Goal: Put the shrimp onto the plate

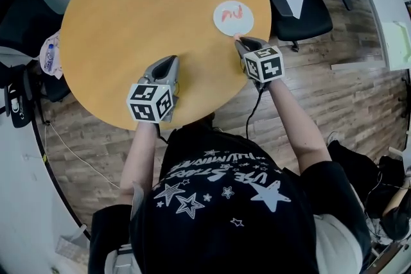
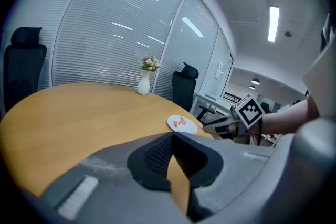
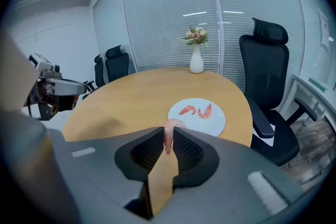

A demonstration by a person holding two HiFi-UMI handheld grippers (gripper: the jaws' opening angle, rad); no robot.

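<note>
Clamped between the pads of the right gripper [image 3: 168, 140]: one pale pink shrimp [image 3: 172, 125], standing on end, top curl poking out above the jaw tips. Jaws closed onto it, only the body's thickness apart. In the head view, shows as a small pink spot [image 1: 238, 37] at the tip of the right gripper [image 1: 239, 42], over the table [image 1: 141, 9] and just short of the near rim of the plate [image 1: 223, 24]. Not yet over the plate; cannot tell whether clear of the tabletop.

On the white round plate [image 3: 216, 124]: two red shrimp [image 3: 188, 110] lying side by side, apart from each other, near the middle.

Left gripper [image 2: 171, 137]: jaw tips closed together, nothing between them, only bare tabletop seen through the gap lower down. Sits toward the near edge of the table [image 1: 171, 61], well apart from the plate, pointing at the open tabletop.

Further out: white vase [image 3: 196, 62] with flowers at the far edge of the table; black chair [image 3: 265, 65] beyond the plate side
</note>
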